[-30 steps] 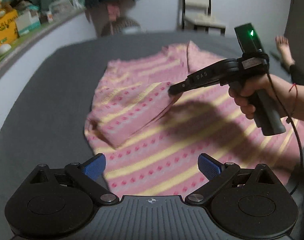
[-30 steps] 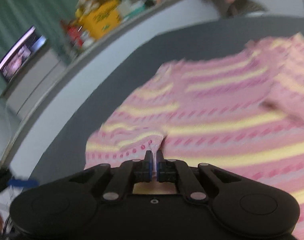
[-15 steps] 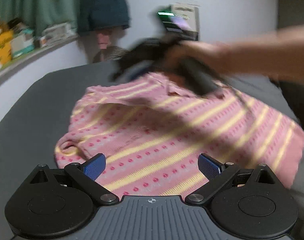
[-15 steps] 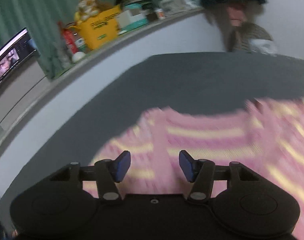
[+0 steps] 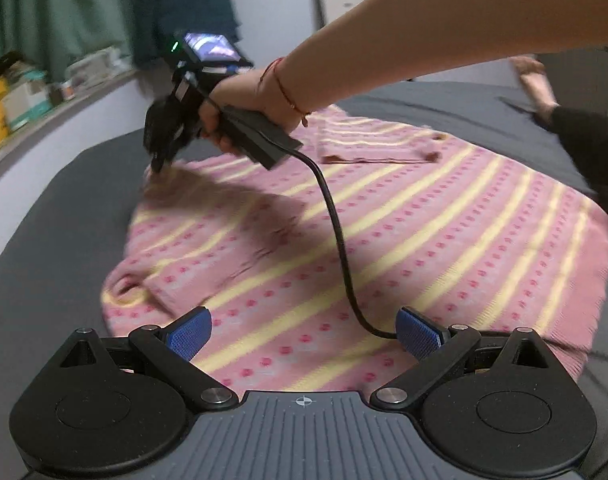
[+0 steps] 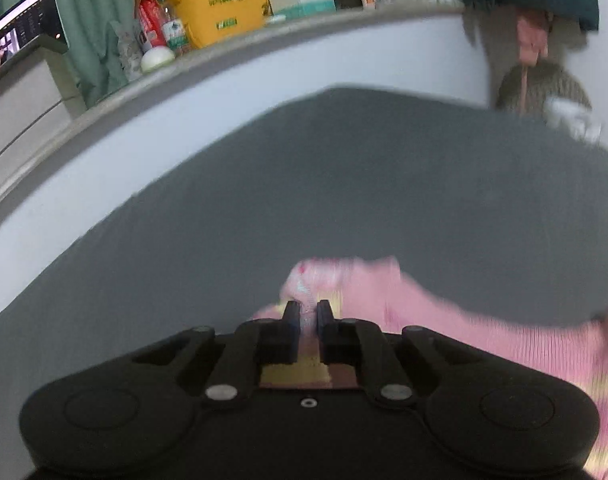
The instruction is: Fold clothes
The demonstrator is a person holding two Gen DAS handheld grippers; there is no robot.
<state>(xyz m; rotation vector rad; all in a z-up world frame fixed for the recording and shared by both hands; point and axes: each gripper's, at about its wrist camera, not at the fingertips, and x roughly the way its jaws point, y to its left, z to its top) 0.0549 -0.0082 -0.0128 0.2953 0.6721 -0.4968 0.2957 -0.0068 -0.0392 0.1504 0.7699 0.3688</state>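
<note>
A pink sweater (image 5: 384, 232) with yellow stripes and red dots lies spread on a dark grey bed (image 5: 56, 216). My left gripper (image 5: 302, 330) is open and empty, hovering over the sweater's near hem. My right gripper (image 5: 158, 164) reaches across to the sweater's far left corner. In the right wrist view my right gripper (image 6: 307, 308) is shut on a bunched pink edge of the sweater (image 6: 336, 280), at the border with the bare bed (image 6: 344, 184).
A white low wall (image 6: 184, 128) runs along the bed's far side, its ledge holding a yellow bag (image 6: 224, 4), boxes and bottles. A monitor (image 6: 20, 44) stands at the left. The right gripper's cable (image 5: 340, 248) hangs over the sweater. A bare foot (image 5: 536, 84) rests at the back right.
My right gripper let go of the folded sleeve, opened, moved to the far left corner and closed on the sweater's edge there. My left gripper stayed open near the hem.
</note>
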